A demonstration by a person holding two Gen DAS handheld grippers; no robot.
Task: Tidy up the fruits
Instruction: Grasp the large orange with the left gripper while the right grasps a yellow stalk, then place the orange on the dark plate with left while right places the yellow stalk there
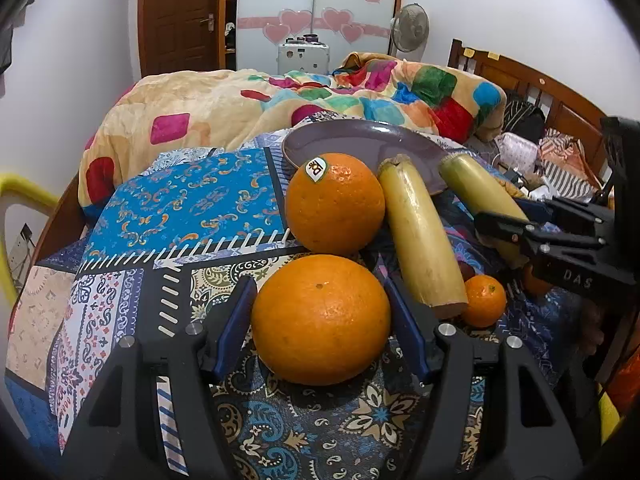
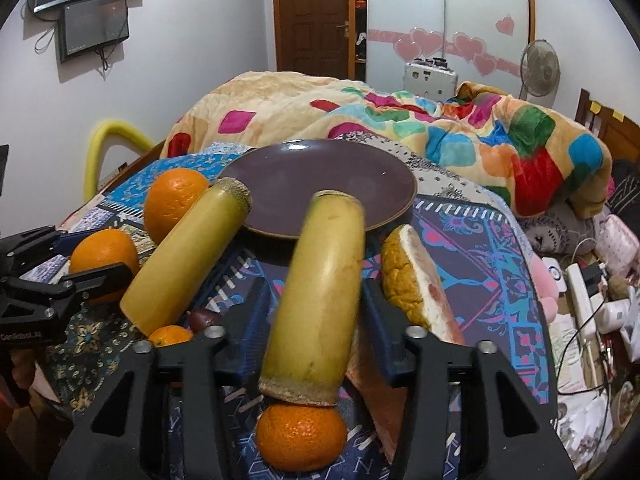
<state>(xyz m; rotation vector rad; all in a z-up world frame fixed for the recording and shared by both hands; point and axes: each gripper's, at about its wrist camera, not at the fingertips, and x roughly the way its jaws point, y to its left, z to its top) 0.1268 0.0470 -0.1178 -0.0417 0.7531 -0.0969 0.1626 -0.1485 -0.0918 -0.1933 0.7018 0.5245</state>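
A large orange [image 1: 320, 320] lies on the patterned bedspread with my left gripper [image 1: 320, 286] shut on it, a blue pad against each side. Behind it sits a second orange [image 1: 335, 204] with a sticker. Two yellow cane pieces lean on the rim of a purple plate [image 2: 320, 176]. The right-hand cane piece [image 2: 320, 300] lies between the fingers of my right gripper [image 2: 314, 286], whose pads stand close to its sides without clearly pressing. The other cane piece [image 2: 184, 260] lies to its left.
A small mandarin [image 2: 300, 436] lies under the cane's near end, another [image 2: 170, 336] beside a dark small fruit [image 2: 200, 318]. A wedge with orange rind [image 2: 412, 280] lies to the right. A colourful blanket [image 2: 360, 120] is heaped behind the plate; clutter and cables fill the right edge.
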